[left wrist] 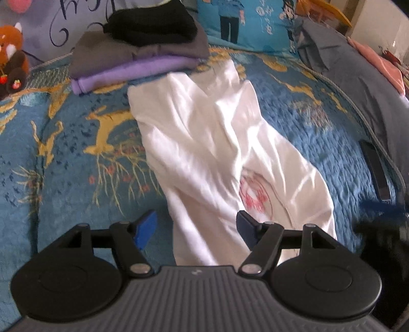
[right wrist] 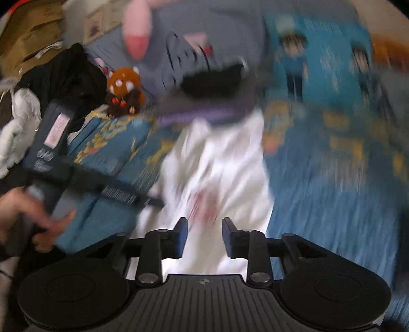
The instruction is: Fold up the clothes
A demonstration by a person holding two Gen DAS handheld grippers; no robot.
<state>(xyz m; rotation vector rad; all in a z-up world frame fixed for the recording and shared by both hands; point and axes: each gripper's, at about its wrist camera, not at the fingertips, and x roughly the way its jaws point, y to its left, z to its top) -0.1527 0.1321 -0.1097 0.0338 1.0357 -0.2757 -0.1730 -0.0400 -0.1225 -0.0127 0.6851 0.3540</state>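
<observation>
While the white shirt lies narrowed lengthwise on the bedspread — seemingly mid-fold — left gripper and right gripper hover released, grasping nothing.

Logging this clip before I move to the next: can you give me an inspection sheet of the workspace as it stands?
Surface: blue patterned quilt on a bed.
Job's things: white shirt with a red print, laid lengthwise, wrinkled; folded stack of black, grey and purple behind it.
Clutter: plush toy, blue cartoon pillow, dark flat object at the quilt's edge.
Grippers: left gripper open over the shirt's near end; right gripper open, view blurred.
Cables: nothing seen.
Surroundings: clothes heap, cardboard boxes.
</observation>
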